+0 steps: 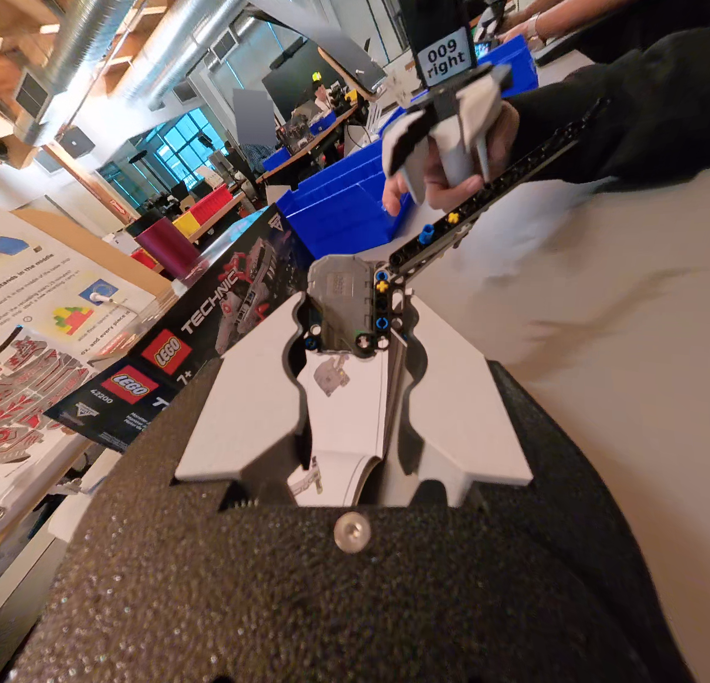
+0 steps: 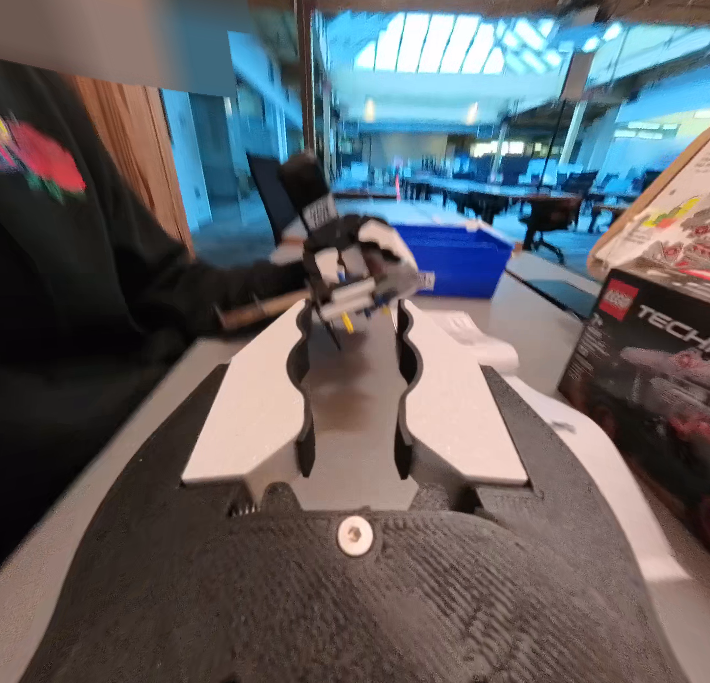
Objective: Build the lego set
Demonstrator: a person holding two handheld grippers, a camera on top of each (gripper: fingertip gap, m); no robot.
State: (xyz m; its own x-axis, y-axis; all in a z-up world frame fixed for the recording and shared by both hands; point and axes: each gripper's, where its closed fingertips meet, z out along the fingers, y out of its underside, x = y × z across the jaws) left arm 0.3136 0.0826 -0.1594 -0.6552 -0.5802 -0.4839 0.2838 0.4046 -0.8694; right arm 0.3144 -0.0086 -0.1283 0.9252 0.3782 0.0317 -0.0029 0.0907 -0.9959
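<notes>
Left gripper [image 1: 351,315] clamps grey lego assembly [image 1: 347,303] | right gripper [image 2: 351,318] apart, empty | table [image 1: 576,318] edge-side open

Lego assembly [image 1: 347,305]: grey block, black holed beams, blue and yellow pins. Beside it, lego box [image 1: 199,342]: black, red logo squares, grey-and-red truck picture. Behind the assembly, bins [image 1: 345,211]: solid blue. Left gripper [image 1: 355,332]: pale grey fingers [image 1: 249,407] with black inner pads, black speckled body.
</notes>
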